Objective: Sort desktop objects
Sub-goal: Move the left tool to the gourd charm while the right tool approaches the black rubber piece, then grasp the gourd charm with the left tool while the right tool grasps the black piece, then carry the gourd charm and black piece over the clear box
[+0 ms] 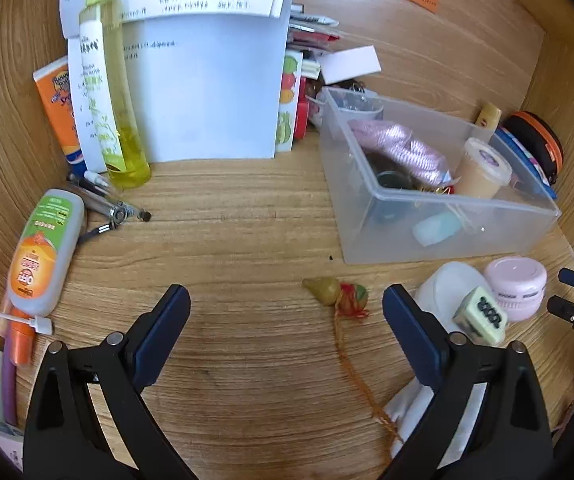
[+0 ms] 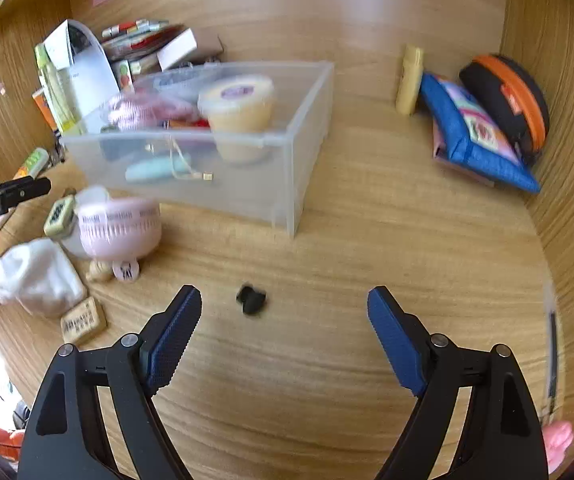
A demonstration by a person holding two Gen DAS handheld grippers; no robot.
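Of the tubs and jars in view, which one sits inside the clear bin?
The beige tub with the purple-labelled lid, inside the clear bin. The pink jar stands on the desk outside it.

I see a tan wood-grain desk [image 1: 247,208], a clear frosted bin [image 1: 447,232] at two o'clock, a yellow-green bottle [image 1: 115,120] at eleven, and a pale pink jar [image 2: 119,228] at nine.

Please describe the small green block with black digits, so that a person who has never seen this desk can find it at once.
Find the clear plastic bin on the wooden desk. In front of it stands a pink jar beside a white container. The block leans on that container; it alone is pale green, with a row of black digits.
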